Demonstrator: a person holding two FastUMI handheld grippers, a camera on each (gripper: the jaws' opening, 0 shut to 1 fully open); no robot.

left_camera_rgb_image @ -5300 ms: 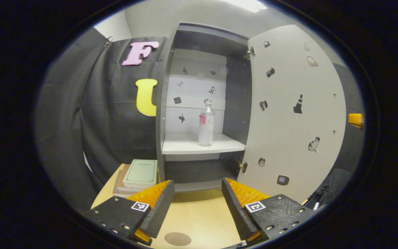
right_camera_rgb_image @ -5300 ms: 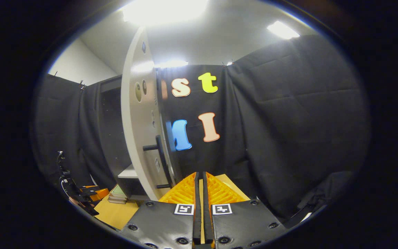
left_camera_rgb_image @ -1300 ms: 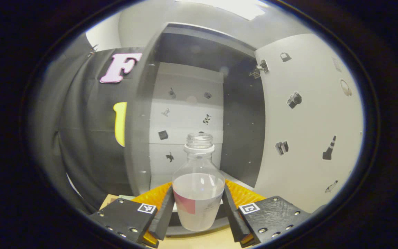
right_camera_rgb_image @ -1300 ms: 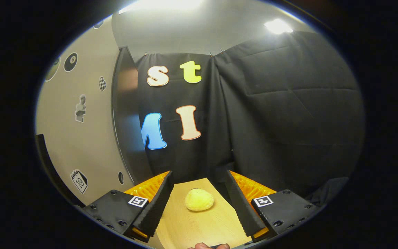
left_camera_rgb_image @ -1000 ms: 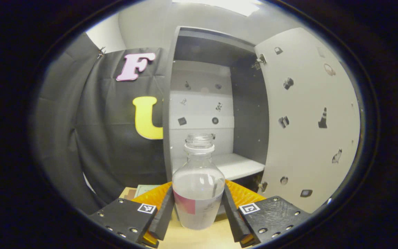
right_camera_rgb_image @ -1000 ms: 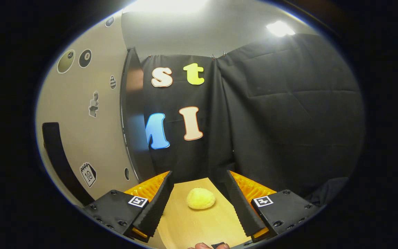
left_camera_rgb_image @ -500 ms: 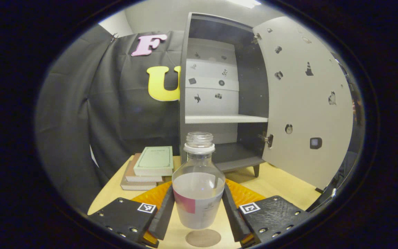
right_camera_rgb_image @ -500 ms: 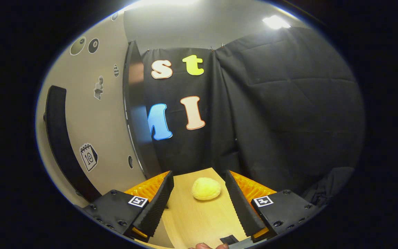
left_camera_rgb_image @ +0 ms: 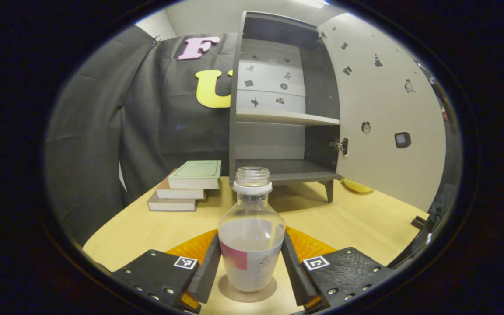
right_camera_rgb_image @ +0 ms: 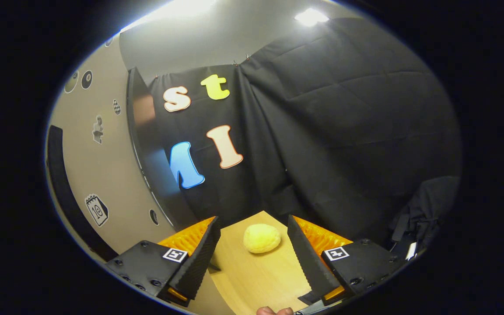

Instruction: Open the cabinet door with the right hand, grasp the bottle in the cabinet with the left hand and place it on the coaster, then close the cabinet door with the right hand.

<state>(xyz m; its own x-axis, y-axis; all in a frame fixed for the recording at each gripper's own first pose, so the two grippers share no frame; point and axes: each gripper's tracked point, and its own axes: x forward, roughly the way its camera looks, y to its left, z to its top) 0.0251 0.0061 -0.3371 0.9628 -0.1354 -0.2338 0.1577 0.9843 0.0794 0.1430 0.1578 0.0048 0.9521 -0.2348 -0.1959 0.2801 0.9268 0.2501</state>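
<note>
In the left gripper view, my left gripper [left_camera_rgb_image: 248, 264] is shut on a clear uncapped bottle [left_camera_rgb_image: 251, 245] with a pink-and-white label. The bottle's base sits on or just above the round brown coaster [left_camera_rgb_image: 227, 291] on the wooden table [left_camera_rgb_image: 147, 227]. Behind it the grey cabinet [left_camera_rgb_image: 278, 113] stands with its white door [left_camera_rgb_image: 383, 113] swung open to the right and its shelves bare. In the right gripper view, my right gripper [right_camera_rgb_image: 252, 256] is open, with nothing between its fingers. The outer face of the door [right_camera_rgb_image: 90, 170] and its black handle [right_camera_rgb_image: 61, 188] are close on its left.
A stack of books [left_camera_rgb_image: 186, 186] lies left of the cabinet. A yellow lemon-like object [right_camera_rgb_image: 261, 238] rests on the table ahead of the right gripper, also seen as a yellow object [left_camera_rgb_image: 357, 187] under the door. Fingertips of a hand [right_camera_rgb_image: 271, 311] show at the bottom edge.
My left gripper has drawn the bottle out of the cabinet and lowered it to the coaster. The right gripper stayed open beside the door and tilted slightly.
</note>
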